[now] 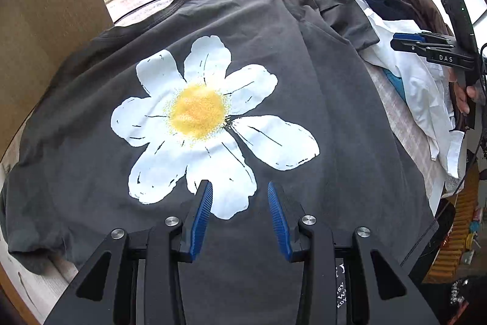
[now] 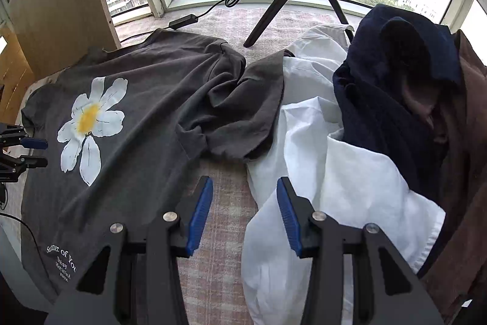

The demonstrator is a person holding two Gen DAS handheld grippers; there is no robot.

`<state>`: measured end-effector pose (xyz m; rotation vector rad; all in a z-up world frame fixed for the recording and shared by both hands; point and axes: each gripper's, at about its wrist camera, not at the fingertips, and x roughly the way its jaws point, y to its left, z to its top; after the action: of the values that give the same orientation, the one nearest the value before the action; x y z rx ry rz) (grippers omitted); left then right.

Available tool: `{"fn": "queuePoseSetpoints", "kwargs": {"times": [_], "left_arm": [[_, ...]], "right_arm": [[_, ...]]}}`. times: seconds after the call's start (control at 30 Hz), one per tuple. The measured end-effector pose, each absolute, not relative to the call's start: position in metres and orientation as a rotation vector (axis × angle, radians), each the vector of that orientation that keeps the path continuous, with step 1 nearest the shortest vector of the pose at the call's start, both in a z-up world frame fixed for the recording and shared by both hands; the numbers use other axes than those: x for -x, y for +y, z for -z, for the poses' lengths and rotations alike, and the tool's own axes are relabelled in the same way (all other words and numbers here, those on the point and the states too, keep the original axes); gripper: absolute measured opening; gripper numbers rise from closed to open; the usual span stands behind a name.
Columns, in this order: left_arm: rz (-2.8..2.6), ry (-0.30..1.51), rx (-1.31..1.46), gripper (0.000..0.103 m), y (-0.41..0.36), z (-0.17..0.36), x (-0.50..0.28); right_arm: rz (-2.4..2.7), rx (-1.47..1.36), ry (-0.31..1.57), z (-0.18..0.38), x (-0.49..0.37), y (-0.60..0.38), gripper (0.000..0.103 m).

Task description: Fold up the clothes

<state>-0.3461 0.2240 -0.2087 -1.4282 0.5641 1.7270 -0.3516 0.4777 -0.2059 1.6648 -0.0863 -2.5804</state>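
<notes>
**Left wrist: both claws empty over the shirt**

Left wrist view: we see the grey daisy T-shirt (image 1: pixel 274 66) spread flat on the surface (image 1: pixel 404 124). Our left claw (image 1: pixel 239 194) hovers above its lower half, jaws part-open, nothing between them. Right claw (image 2: pixel 245 191) is likewise part-open and empty, over bare surface between the T-shirt and the white shirt (image 2: pixel 350 172).

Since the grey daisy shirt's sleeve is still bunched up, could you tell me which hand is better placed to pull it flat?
Probably right: the right gripper hangs open just below the crumpled sleeve; the left gripper is over the daisy print.
</notes>
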Motion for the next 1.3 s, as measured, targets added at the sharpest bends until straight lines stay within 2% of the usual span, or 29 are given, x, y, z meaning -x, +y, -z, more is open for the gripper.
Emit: {"fn": "queuePoseSetpoints", "kwargs": {"times": [0.23,0.3,0.33,0.37,0.47,0.63,0.77,0.83,0.97,1.03,1.17,1.3], "left_arm": [[-1.761,0.556,1.527,0.037,0.251,0.237,0.373],[-1.766,0.538,1.553,0.037,0.253,0.243,0.381],[-1.757,0.528,1.564,0.038,0.254,0.247,0.384],[-1.749,0.52,1.58,0.039,0.254,0.251,0.387],[-1.734,0.501,1.586,0.043,0.254,0.254,0.392],[-1.733,0.527,1.581,0.043,0.252,0.257,0.391],[-1.745,0.541,1.577,0.043,0.253,0.255,0.393],[-1.772,0.531,1.568,0.043,0.254,0.248,0.399],[-1.856,0.481,1.457,0.046,0.279,0.215,0.429],[-1.898,0.545,1.4,0.051,0.301,0.211,0.443],[-1.966,0.768,1.326,0.051,0.347,0.219,0.476],[-1.908,0.894,1.34,0.051,0.361,0.246,0.494]], "right_arm": [[2.378,-1.718,-0.053,0.236,0.393,0.48,0.043],[2.346,-1.729,0.003,0.244,0.397,0.476,0.039],[2.337,-1.734,0.05,0.248,0.399,0.473,0.026],[2.328,-1.733,0.087,0.25,0.399,0.471,0.003],[2.298,-1.716,0.191,0.249,0.399,0.465,0.003],[2.369,-1.654,0.544,0.198,0.388,0.479,0.002],[2.409,-1.667,0.534,0.187,0.395,0.499,0.002],[2.395,-1.657,0.601,0.194,0.395,0.49,0.002],[2.36,-1.657,0.632,0.205,0.4,0.479,0.002],[2.346,-1.663,0.633,0.208,0.402,0.477,0.003],[2.329,-1.657,0.61,0.21,0.403,0.476,0.003],[2.312,-1.672,0.599,0.216,0.405,0.48,0.003]]}}
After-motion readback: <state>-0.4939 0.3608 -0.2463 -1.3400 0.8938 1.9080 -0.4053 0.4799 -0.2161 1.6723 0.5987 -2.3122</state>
